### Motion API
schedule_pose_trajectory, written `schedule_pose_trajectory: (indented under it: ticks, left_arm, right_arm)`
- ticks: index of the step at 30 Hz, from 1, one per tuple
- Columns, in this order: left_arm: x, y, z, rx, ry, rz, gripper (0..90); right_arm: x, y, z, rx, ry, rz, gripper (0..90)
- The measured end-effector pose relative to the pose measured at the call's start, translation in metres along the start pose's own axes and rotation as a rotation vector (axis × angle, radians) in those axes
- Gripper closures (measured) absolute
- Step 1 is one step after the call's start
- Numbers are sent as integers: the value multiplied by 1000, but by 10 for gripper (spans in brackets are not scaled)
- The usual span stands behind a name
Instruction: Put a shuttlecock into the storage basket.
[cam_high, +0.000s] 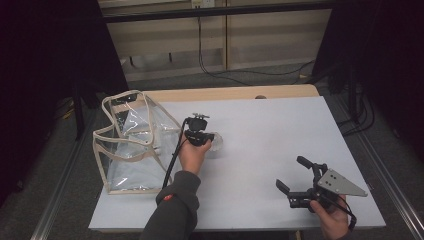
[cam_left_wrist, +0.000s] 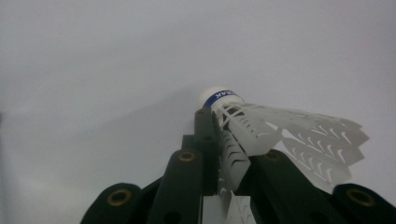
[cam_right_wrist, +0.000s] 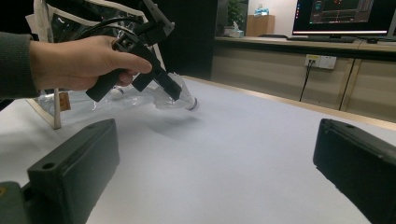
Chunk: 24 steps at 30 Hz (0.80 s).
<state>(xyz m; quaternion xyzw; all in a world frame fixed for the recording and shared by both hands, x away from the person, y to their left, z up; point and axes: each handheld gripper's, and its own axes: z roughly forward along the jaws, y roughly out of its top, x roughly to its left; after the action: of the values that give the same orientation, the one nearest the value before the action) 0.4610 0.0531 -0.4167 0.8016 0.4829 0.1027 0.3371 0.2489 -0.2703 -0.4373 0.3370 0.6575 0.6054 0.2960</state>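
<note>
One shuttlecock is all I am holding: my left gripper has its jaws closed tight on the white skirt, with the ribs pinched between the two black jaws. In the left gripper view its long axis runs across my jaws, the white cork tip with its blue band pointing up and away and the flared skirt fanning out to the right. In the right gripper view the shuttlecock sits tilted, cork tip lowest and nearest the tabletop, hanging just above its pale surface with a faint shadow beneath it.

My left hand wraps the gripper's handle, and its cable trails back along my grey sleeve. Just to the left of the shuttlecock, in the high view, stands a clear plastic bag with beige trim and handles, resting on the tabletop's left part.

Well to the right of the shuttlecock and nearer to me, my right gripper is held in my right hand with its jaws spread wide apart and nothing between them, above the tabletop.
</note>
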Motion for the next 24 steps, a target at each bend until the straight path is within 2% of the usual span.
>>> schedule_pose_trajectory:
  ticks: [10, 24]
  left_arm:
    - [1, 3, -10, 12, -35, -22, 852]
    - [-3, 15, -29, 29, -67, -17, 853]
  right_arm:
    - [1, 0, 1, -2, 4, -5, 4]
    - [1, 0, 1, -3, 3, -7, 4]
